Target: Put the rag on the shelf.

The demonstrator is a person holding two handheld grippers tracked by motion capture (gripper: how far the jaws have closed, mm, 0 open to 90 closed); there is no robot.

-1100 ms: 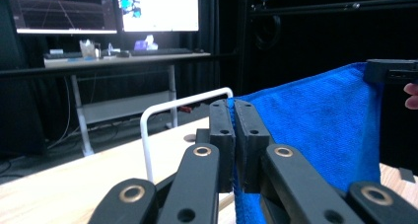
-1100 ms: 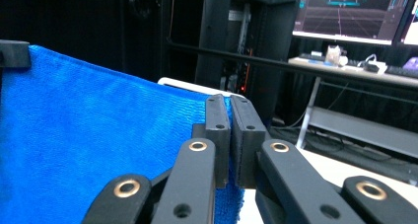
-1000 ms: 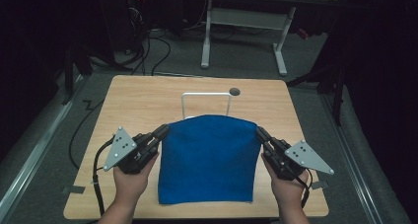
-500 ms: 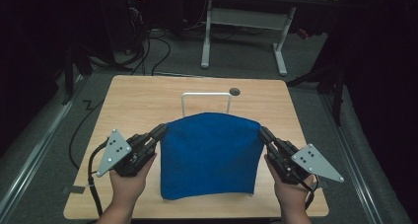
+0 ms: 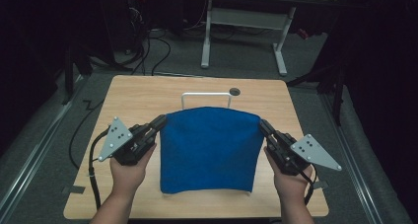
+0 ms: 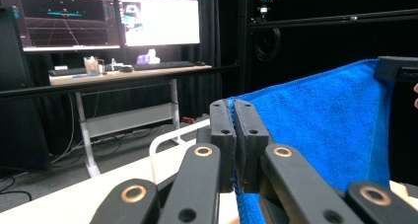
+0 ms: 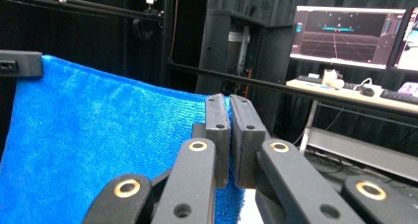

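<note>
A blue cloth hangs spread between the two claws above the wooden surface, its top edge stretched nearly level and its lower edge reaching down toward the near side of the surface. The left claw is clamped on the cloth's upper left corner, and in the left gripper view its jaws stand pressed together with the blue terry edge caught between them. The right claw pinches the upper right corner in the same way; the right gripper view shows its jaws closed on the fabric (the weave is plainly looped, like a towel). Each claw is carried by a hand coming in from the near edge, the other hand at the right. Behind the cloth a white wire frame stands on the surface, and a dark round grommet sits just beyond it. Around the surface lies grey floor with black cables, and a white-legged desk stands farther back. The gripper views show lit monitors on that desk, with a keyboard below them
</note>
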